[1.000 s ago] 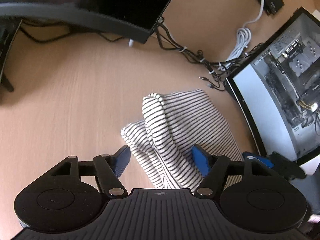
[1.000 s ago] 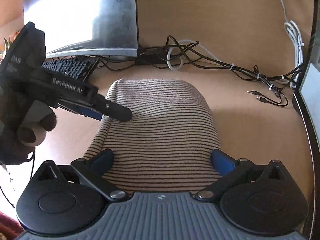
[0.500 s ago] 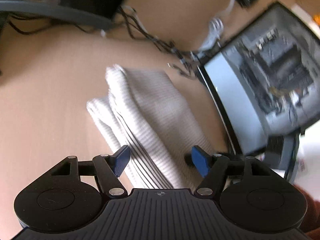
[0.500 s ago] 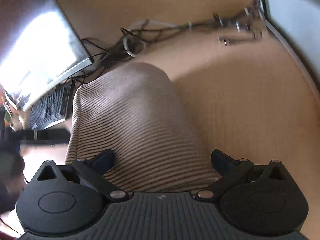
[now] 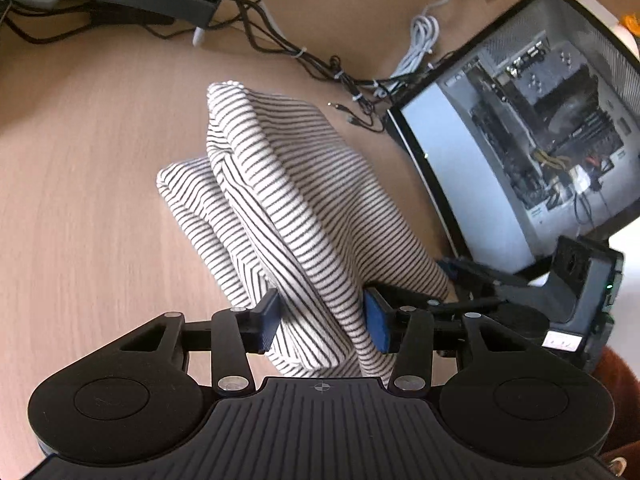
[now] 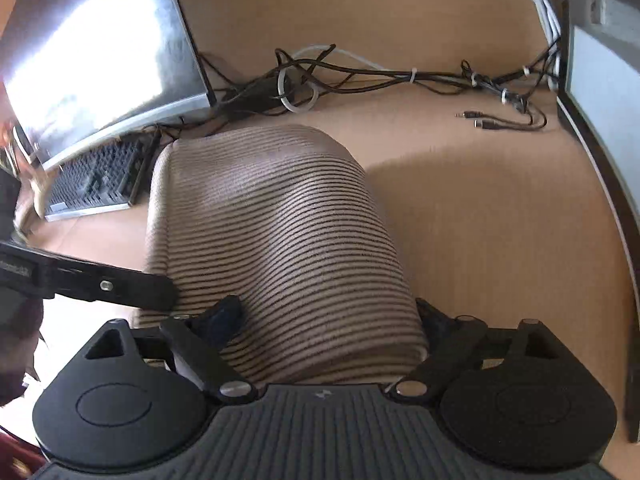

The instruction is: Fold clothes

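A folded black-and-white striped garment (image 5: 288, 200) lies on the wooden desk (image 5: 80, 200), its near end lifted. My left gripper (image 5: 322, 322) has closed partly on the garment's near edge, with fabric bunched between its blue pads (image 5: 376, 326). In the right wrist view the same garment (image 6: 280, 232) runs between the fingers of my right gripper (image 6: 328, 316), which is fairly wide, its pads against the fabric's sides. The left gripper's finger (image 6: 120, 286) reaches in from the left and touches the garment's edge.
A monitor (image 6: 96, 56) and keyboard (image 6: 96, 180) stand at the back left. A tangle of cables (image 6: 360, 80) runs along the back. An open computer case (image 5: 532, 132) stands at the right, close to the garment. Bare desk lies to the left.
My left gripper's jaws have narrowed onto the garment's near edge. The garment's near end has risen. My right gripper has swung and settled around the fabric.
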Motion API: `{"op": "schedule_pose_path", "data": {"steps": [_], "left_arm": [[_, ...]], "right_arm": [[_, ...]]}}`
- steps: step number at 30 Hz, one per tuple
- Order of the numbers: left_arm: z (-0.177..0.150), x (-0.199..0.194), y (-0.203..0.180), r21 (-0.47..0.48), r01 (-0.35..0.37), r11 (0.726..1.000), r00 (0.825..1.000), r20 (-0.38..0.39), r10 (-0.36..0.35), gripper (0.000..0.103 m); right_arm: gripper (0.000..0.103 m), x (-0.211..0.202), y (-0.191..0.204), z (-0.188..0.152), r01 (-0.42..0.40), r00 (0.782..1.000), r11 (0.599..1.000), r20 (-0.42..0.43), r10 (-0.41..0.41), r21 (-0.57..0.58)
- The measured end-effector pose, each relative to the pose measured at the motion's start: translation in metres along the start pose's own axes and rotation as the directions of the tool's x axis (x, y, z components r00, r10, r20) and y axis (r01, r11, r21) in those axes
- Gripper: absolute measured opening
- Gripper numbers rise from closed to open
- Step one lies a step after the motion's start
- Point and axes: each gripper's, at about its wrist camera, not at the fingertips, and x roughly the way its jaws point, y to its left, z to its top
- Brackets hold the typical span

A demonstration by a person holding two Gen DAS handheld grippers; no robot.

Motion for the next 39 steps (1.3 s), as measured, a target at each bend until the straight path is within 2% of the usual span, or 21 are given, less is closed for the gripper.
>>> {"op": "schedule_pose_path", "data": {"steps": [4,9,11,12,14,17,21,24,30,33,35,37,38,39], "left_arm": [[0.004,-0.01,0.002,-0.012,0.001,1.0,1.0,0.023,-0.001,0.047],[0.021,-0.04,-0.006,0.03,-0.028,0.999,0.991,0.135,0.024,0.044],[0.029,-0.049,-0.009,0.034,-0.03,0.999,0.984,0.175,0.024,0.044],[0.033,-0.05,-0.011,0.04,-0.025,0.999,0.982,0.19,0.017,0.044],[0.041,-0.05,-0.017,0.049,-0.019,0.999,0.978,0.208,0.009,0.044],[0.049,-0.036,-0.023,0.063,-0.007,0.998,0.981,0.195,-0.005,0.044],[0.05,-0.005,-0.013,0.056,-0.102,0.993,0.986,0.138,0.094,0.041],[0.045,-0.002,-0.005,0.043,-0.125,0.991,0.984,0.133,0.118,0.033],[0.038,-0.003,-0.009,0.092,-0.164,0.982,0.979,0.141,0.15,0.033],[0.035,-0.003,-0.011,0.119,-0.18,0.976,0.976,0.144,0.162,0.033],[0.034,-0.003,-0.012,0.13,-0.185,0.974,0.975,0.145,0.165,0.033],[0.033,-0.004,-0.012,0.141,-0.189,0.972,0.975,0.147,0.168,0.033],[0.032,-0.003,-0.012,0.143,-0.195,0.97,0.974,0.147,0.174,0.033],[0.031,-0.003,-0.012,0.147,-0.204,0.968,0.972,0.147,0.183,0.033]], "right_arm": [[0.099,-0.005,0.012,0.005,0.051,0.998,0.992,0.031,-0.048,-0.119],[0.099,-0.021,0.03,0.009,0.056,0.995,0.979,0.098,-0.037,-0.196],[0.099,-0.019,0.043,0.003,0.043,0.995,0.96,0.101,-0.016,-0.276],[0.099,-0.014,0.05,-0.002,0.063,0.995,0.948,0.099,-0.033,-0.311],[0.103,-0.006,0.06,-0.01,0.099,0.992,0.929,0.108,-0.064,-0.356],[0.103,-0.006,0.062,-0.01,0.11,0.991,0.925,0.109,-0.075,-0.363],[0.103,-0.01,0.046,0.01,0.052,0.995,0.961,0.092,-0.028,-0.27],[0.103,-0.013,0.031,0.027,-0.001,0.996,0.983,0.082,0.016,-0.183],[0.103,-0.016,0.002,0.063,-0.102,0.992,0.995,0.072,0.102,-0.005],[0.103,0.02,-0.017,0.088,-0.109,0.994,0.992,0.034,0.106,0.068],[0.103,0.048,-0.025,0.099,-0.113,0.993,0.987,-0.028,0.117,0.112],[0.103,0.078,-0.031,0.104,-0.127,0.981,0.977,-0.127,0.149,0.17],[0.099,0.088,-0.032,0.105,-0.154,0.969,0.965,-0.161,0.19,0.212],[0.096,0.087,-0.029,0.105,-0.193,0.962,0.953,-0.145,0.23,0.233]]}}
